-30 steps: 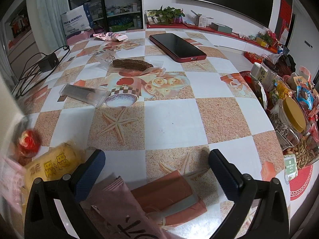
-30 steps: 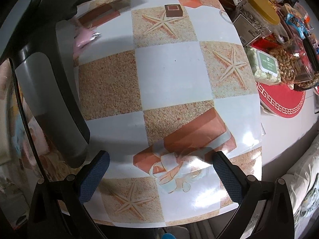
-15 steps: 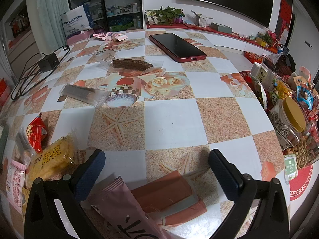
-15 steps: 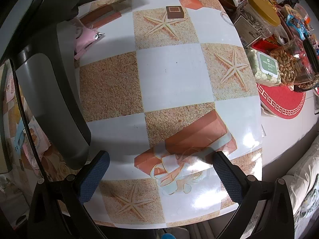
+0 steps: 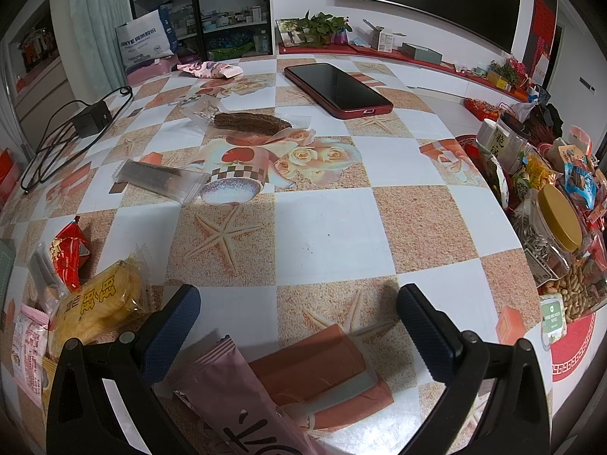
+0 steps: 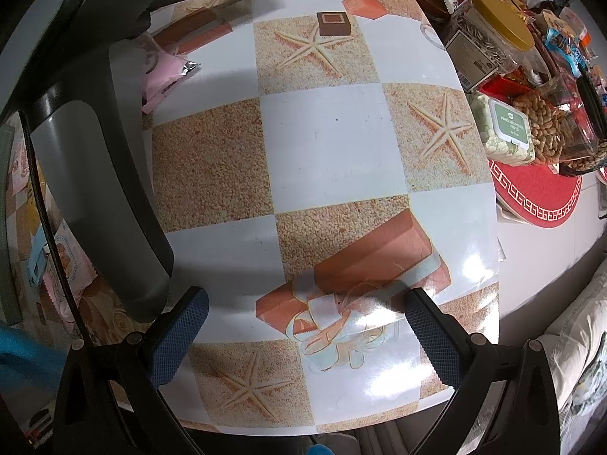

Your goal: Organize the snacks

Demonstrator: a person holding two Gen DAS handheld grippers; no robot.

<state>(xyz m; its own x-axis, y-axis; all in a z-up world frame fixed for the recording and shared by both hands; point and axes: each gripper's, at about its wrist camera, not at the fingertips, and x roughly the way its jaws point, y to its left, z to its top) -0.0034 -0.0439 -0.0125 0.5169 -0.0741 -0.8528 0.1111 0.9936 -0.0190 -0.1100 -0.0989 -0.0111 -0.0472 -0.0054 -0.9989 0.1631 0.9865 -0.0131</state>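
Snacks scattered on checkered starfish tablecloth (image 5: 322,235); both tools spread wide, grasping nothing.

Left gripper (image 5: 299,311) hovers low over near table edge, jaws apart; pink snack packet (image 5: 235,390) lies between and under them, not gripped, its far end showing in the right view too (image 6: 163,72). Yellow wrapped cake (image 5: 102,303) just beside the left finger, red packet (image 5: 70,250) beyond it, pink-and-white packets (image 5: 28,337) at the left rim. Clear-wrapped brown bar (image 5: 250,123) and clear sleeve (image 5: 163,182) lie mid-table; red phone (image 5: 337,89) farther back. Right gripper (image 6: 303,337) released over bare cloth near table edge. Crowded snack tray (image 6: 550,76) at right: yellow-lidded seed jar (image 6: 489,34), peanuts (image 6: 546,121), green-lidded wipes pack (image 6: 504,129).
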